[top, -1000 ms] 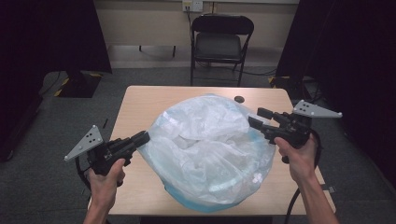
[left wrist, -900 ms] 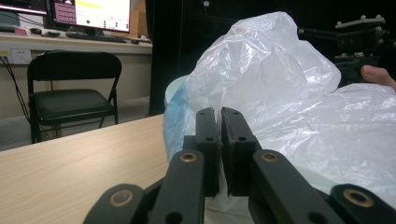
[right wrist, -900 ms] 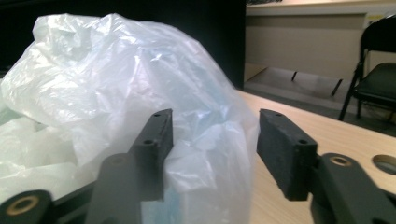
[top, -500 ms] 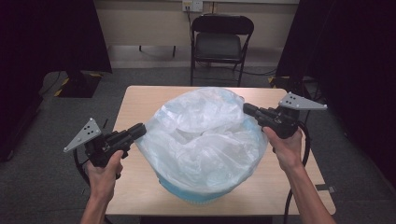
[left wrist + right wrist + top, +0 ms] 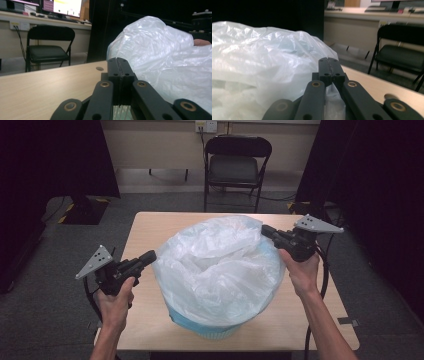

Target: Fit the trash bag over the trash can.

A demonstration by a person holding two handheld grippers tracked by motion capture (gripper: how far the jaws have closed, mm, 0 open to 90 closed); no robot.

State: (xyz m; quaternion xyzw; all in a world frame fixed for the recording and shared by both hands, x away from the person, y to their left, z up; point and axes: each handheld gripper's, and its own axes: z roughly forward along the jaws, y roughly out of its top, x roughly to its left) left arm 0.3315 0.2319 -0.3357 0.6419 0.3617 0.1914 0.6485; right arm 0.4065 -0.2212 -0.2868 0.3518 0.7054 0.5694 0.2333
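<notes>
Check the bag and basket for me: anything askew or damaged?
No tear visible. The plastic bag isn't seated: it balloons above the blue basket, hiding its rim, pinched at opposite edges by the left hand-held gripper and right hand-held gripper.

Right gripper (image 5: pixel 265 230) shifted toward surface's far edge, jaws clamped on translucent white plastic bag (image 5: pixel 220 270); bag stretched wider over light-blue basket (image 5: pixel 210 330), rim exposed.

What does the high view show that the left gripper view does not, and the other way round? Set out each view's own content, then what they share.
High view alone: the light blue basket under the plastic, and both forearms. Left gripper view alone: the lit computer monitors on the counter behind the chair. Shared: the translucent white plastic bag, the black folding chair, the light wooden table and the left gripper, jaws shut on a fold of the bag.
</notes>
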